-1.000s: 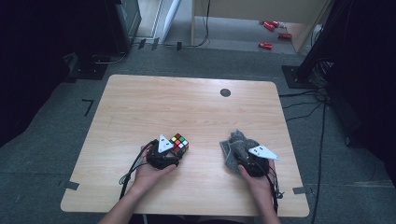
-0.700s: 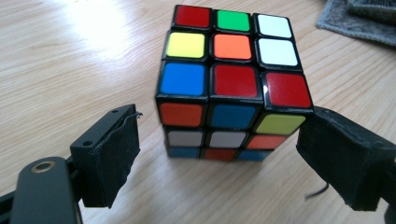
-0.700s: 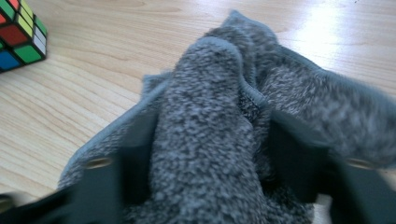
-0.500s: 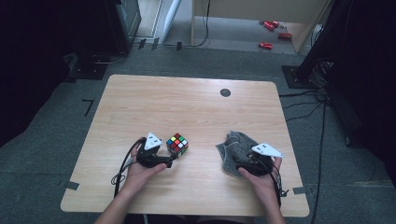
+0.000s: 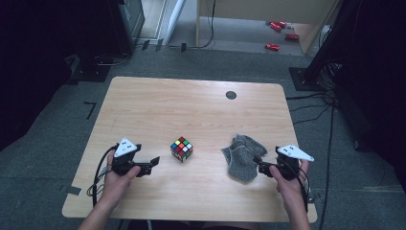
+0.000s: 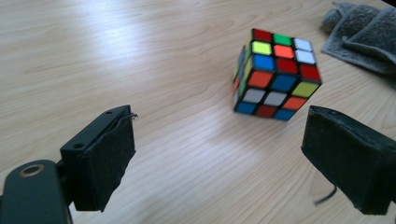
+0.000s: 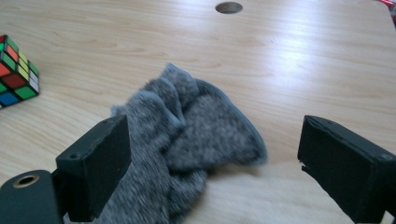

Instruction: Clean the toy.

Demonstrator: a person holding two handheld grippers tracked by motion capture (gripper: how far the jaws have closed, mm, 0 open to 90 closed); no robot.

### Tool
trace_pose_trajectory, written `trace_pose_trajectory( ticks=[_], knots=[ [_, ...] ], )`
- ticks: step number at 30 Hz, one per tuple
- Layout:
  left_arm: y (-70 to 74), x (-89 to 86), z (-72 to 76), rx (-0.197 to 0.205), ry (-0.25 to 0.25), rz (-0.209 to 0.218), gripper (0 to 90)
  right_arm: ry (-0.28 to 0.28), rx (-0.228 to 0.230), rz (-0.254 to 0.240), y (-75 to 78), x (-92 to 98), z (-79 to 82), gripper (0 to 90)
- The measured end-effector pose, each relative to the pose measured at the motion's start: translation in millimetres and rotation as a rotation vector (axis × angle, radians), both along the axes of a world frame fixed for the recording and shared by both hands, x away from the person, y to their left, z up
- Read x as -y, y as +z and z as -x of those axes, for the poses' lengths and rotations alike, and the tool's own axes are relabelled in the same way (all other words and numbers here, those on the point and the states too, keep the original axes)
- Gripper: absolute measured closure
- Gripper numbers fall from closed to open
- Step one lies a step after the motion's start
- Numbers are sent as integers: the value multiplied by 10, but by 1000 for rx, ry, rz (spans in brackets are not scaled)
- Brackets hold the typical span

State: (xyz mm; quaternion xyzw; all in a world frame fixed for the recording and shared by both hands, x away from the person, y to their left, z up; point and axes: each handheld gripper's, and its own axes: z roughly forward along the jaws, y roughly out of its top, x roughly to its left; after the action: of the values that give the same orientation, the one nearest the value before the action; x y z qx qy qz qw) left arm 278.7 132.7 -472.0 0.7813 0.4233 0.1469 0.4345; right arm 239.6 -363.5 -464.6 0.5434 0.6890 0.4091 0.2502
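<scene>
A scrambled colour cube (image 5: 182, 149) stands on the wooden table (image 5: 191, 105), near its middle front. My left gripper (image 5: 154, 162) sits a short way left of it, open, its jaws having just been opening, with nothing between them. In the left gripper view the cube (image 6: 275, 77) lies beyond the left gripper (image 6: 219, 121). A crumpled grey cloth (image 5: 242, 157) lies to the cube's right. My right gripper (image 5: 257, 163) is at the cloth's right edge, open after its jaws have just opened. In the right gripper view the cloth (image 7: 187, 135) lies loose under the right gripper (image 7: 215, 128), and neither pad presses it.
A round dark hole (image 5: 231, 95) sits in the tabletop at the back right. The table's front edge runs just below both hands. Red items (image 5: 273, 46) lie on the floor beyond the table, near a wooden cabinet (image 5: 258, 14).
The left gripper let go of the cube and drew back to the left. The right gripper released the cloth and pulled back to the right. Cube and cloth stay on the table.
</scene>
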Motion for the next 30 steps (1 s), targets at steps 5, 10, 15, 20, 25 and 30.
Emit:
trace_pose_trajectory(
  ticks=[5,10,15,20,25,30],
  knots=[
    [-108,-238,81,5,44,-18,99,-18,-28,18,-84,157,131,95],
    [-191,-494,144,-6,93,-22,99,-25,-52,50,-155,299,271,95],
    [-241,-671,234,3,117,-28,100,-46,-72,60,-225,468,396,95],
    [-300,-804,297,-15,138,-52,100,-72,-96,68,-306,601,490,96],
    [-366,-938,374,-26,165,-61,101,-89,-129,85,-414,696,581,96],
    [-389,-1013,439,-20,187,-121,102,-109,-160,88,-529,764,636,96]
  ],
)
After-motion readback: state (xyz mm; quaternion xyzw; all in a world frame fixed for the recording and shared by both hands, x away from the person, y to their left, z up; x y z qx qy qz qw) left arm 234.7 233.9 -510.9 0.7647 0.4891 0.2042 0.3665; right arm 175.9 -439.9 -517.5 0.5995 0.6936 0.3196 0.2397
